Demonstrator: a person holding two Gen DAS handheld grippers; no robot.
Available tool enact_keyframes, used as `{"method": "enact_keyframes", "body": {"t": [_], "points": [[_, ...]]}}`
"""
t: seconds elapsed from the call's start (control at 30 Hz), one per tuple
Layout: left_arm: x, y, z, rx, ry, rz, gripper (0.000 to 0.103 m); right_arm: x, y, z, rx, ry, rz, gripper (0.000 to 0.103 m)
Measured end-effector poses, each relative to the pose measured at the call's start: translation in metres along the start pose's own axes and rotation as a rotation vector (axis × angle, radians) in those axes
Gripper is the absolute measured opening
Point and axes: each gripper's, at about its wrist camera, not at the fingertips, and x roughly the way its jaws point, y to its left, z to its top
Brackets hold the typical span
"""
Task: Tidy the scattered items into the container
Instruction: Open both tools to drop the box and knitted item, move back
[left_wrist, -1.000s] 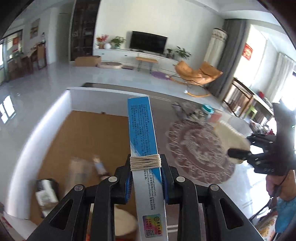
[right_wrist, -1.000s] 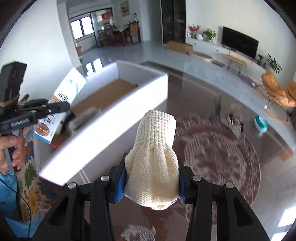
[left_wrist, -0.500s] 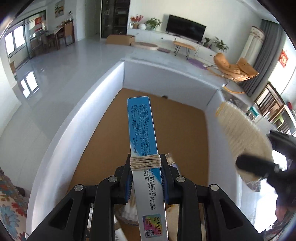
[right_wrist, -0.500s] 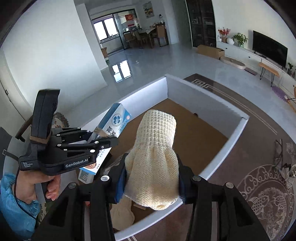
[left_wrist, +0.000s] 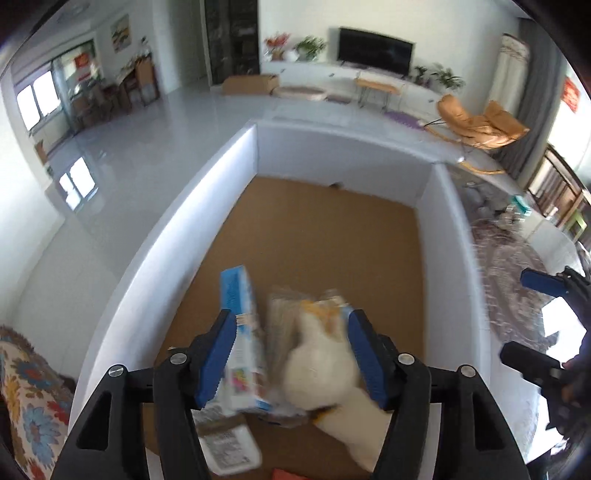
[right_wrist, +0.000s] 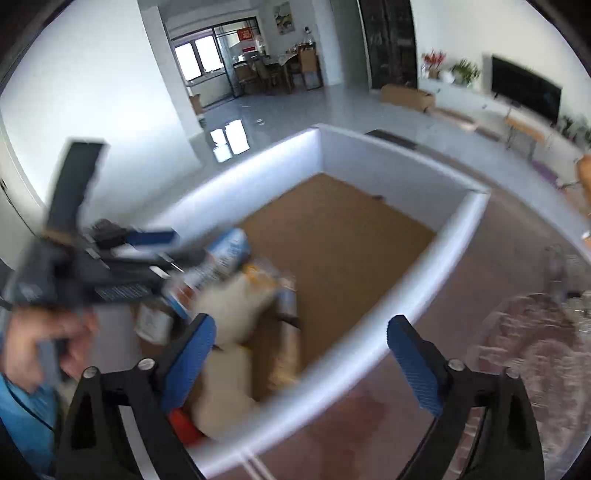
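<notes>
Both tongs have just been opening over the white container (left_wrist: 236, 162). The left tongs (left_wrist: 291, 354) stand released, with the blue-and-white box (left_wrist: 240, 332) loose just inside their left pad and the cream knit item (left_wrist: 325, 365) lying blurred between them in the container. The right tongs (right_wrist: 299, 358) gape wide and grip nothing; the knit item (right_wrist: 229, 314) lies beyond their left pad.
</notes>
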Motion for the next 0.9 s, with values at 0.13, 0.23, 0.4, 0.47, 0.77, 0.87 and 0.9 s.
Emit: {"method": "enact_keyframes", "body": {"t": [0.13, 0.23, 0.4, 0.47, 0.77, 0.87, 0.9], "points": [[-0.050, -0.078, -0.006, 0.128, -0.121, -0.102, 0.084, -0.036, -0.063, -0.087, -0.021, 0.036, -0.216, 0.098], [-0.069, -0.138, -0.018, 0.222, -0.168, -0.187, 0.098, -0.055, -0.122, -0.159, 0.060, 0.101, -0.340, 0.098], [-0.046, -0.245, -0.045, 0.352, -0.154, -0.255, 0.103, -0.104, -0.204, -0.248, 0.285, 0.093, -0.449, 0.098], [-0.018, -0.280, -0.058, 0.371, -0.123, -0.244, 0.103, -0.116, -0.221, -0.270, 0.352, 0.073, -0.461, 0.098], [0.078, -0.345, -0.090, 0.370, 0.018, -0.183, 0.102, -0.128, -0.224, -0.287, 0.415, 0.025, -0.423, 0.098], [0.092, -0.348, -0.093, 0.366, 0.031, -0.160, 0.102, -0.127, -0.224, -0.289, 0.416, 0.019, -0.423, 0.098], [0.094, -0.346, -0.094, 0.359, 0.030, -0.158, 0.102, -0.124, -0.224, -0.288, 0.413, 0.019, -0.425, 0.098]]}}
